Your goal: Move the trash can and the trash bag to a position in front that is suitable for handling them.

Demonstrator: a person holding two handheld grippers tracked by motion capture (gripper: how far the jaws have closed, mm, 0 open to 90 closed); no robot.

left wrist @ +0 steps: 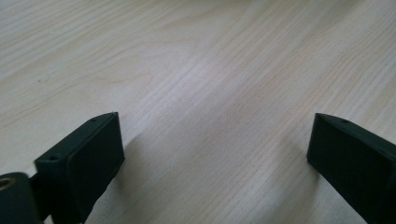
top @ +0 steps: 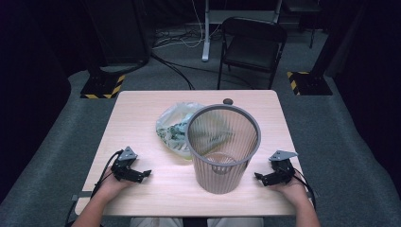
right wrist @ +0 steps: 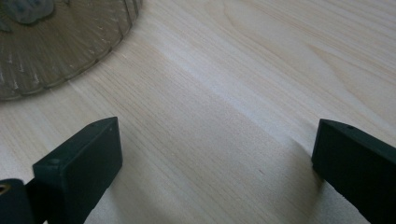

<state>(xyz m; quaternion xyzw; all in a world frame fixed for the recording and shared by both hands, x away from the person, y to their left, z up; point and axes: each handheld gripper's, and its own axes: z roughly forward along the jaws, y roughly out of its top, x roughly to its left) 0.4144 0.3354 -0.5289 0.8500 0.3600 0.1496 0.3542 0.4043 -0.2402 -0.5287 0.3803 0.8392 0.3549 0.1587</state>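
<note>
The ribbed grey wastebasket (top: pixel 223 149) stands upright near the middle of the light wooden table (top: pixel 142 123), with a crumpled clear plastic bag (top: pixel 174 125) touching its far left side. The left gripper (top: pixel 144 174) rests on the table well left of the basket, jaws spread wide and empty — bare wood between them in the left gripper view. The right gripper (top: pixel 258 177) lies just right of the basket's base, also released, nothing between its jaws; the basket's ribbed wall (right wrist: pixel 56 42) sits near its left jaw, apart.
</note>
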